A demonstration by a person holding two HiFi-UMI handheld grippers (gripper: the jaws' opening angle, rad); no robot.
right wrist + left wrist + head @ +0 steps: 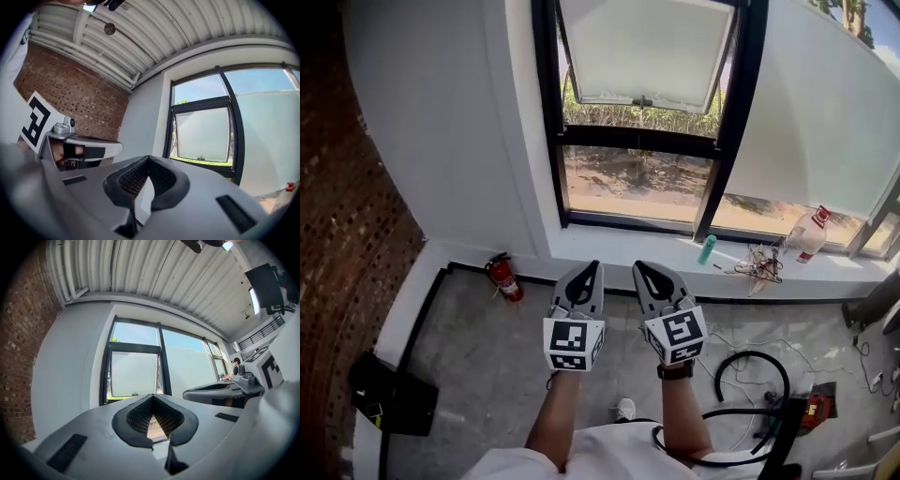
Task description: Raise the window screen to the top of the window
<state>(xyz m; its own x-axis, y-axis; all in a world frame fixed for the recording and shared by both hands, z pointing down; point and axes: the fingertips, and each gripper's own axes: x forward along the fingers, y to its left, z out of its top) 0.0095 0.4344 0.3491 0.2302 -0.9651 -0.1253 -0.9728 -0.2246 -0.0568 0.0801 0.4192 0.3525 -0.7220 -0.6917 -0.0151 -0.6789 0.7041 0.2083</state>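
The window screen (642,47) is a pale frosted panel in the upper part of the black-framed window (731,112), with a small handle (642,100) at its lower edge. It also shows in the left gripper view as the screen (133,373) and in the right gripper view as the screen (201,133). Both grippers hang side by side above the floor, well short of the window and pointing at it. My left gripper (587,271) (152,397) is shut with nothing in it. My right gripper (643,271) (147,159) is shut and empty too.
A red fire extinguisher (503,277) stands by the wall below the window. The white sill (609,242) carries a green bottle (707,248), tangled cables (759,265) and a plastic bottle (809,232). A black hose (750,375) and a black bag (389,398) lie on the floor. Brick wall (337,234) at the left.
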